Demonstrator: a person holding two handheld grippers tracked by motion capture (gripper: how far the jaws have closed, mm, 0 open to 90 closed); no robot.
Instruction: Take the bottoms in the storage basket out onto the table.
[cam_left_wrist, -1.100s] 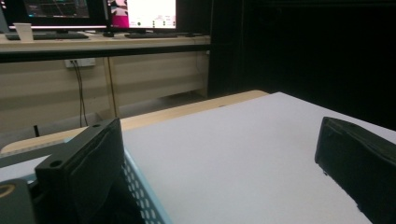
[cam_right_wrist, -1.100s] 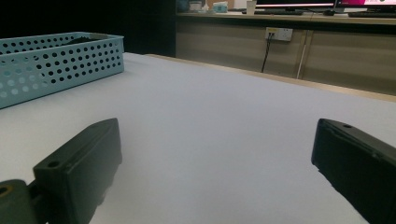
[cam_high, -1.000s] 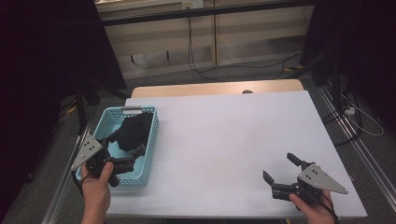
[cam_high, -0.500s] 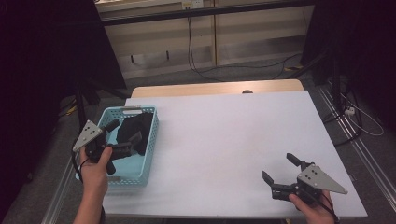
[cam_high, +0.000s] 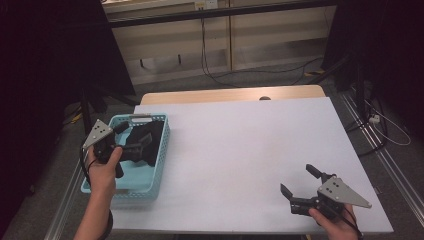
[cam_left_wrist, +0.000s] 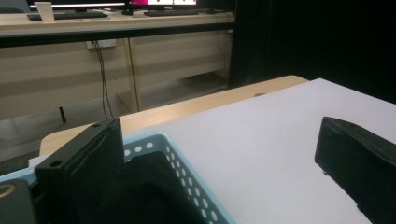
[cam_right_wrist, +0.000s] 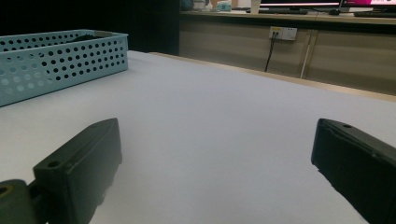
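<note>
Basket (cam_high: 150, 182) could be snagged while black cloth (cam_high: 145, 140) is approached by the wide-open, empty left gripper (cam_high: 134, 141).

A perforated, light blue plastic basket (cam_high: 156, 150) holds soft black cloth (cam_high: 145, 142). The tabletop (cam_high: 250, 150) is smooth, matt white. Its far edge is pale wood.
</note>
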